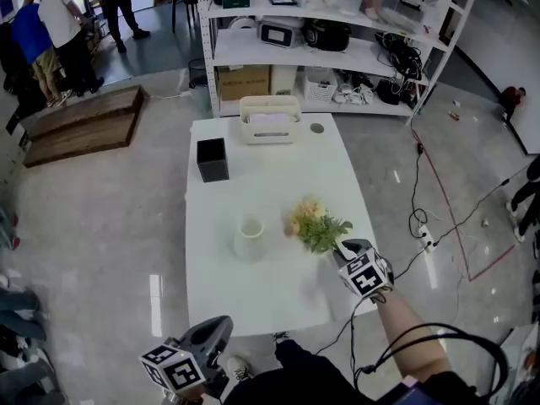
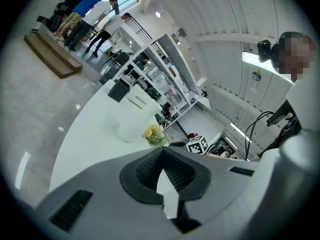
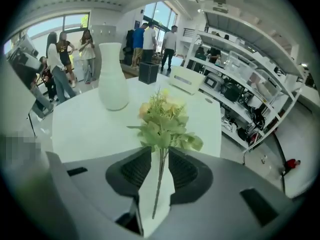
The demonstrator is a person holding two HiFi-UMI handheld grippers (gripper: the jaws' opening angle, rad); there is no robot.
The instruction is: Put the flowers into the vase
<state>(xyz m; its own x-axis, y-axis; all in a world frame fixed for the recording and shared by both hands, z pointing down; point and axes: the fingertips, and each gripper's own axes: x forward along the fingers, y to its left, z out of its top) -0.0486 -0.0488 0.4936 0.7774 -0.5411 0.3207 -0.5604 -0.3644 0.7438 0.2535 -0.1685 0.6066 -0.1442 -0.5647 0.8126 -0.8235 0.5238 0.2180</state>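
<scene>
white table [image 1: 253,302] filled the middle of the head view, and we went over it from the left. far left on the floor lay a wooden platform [image 1: 84,125], with a few people [image 1: 51,24] standing beyond it. at the near left corner, off the table's front edge, we held the left gripper [image 1: 221,326]. in its own view the left gripper's [image 2: 162,151] jaws met at the tips with nothing between them, so it was closed and empty.

further along, a black box [image 1: 212,159] stood towards the back left of the table, and a white organiser [image 1: 270,119] sat at the back edge with a metal shelf [image 1: 337,49] behind it. the vase [image 1: 250,237] stood upright near the table's middle, pale and narrow at the neck, with its mouth empty. in the right gripper view it rose to the left behind the blooms [image 3: 112,76].

just right of the vase, and apart from it, the flowers [image 1: 316,222] seemed to lie on the table top, yellow blooms nearest the vase and green leaves trailing right. the stem ran into the right gripper [image 1: 346,247]. in its own view the right gripper's [image 3: 160,151] jaws stood apart with the thin stem [image 3: 159,184] down the middle of the gap, so we saw it as open around the stem, not clamped. the flowers [image 3: 162,119] spread just past its tips.
</scene>
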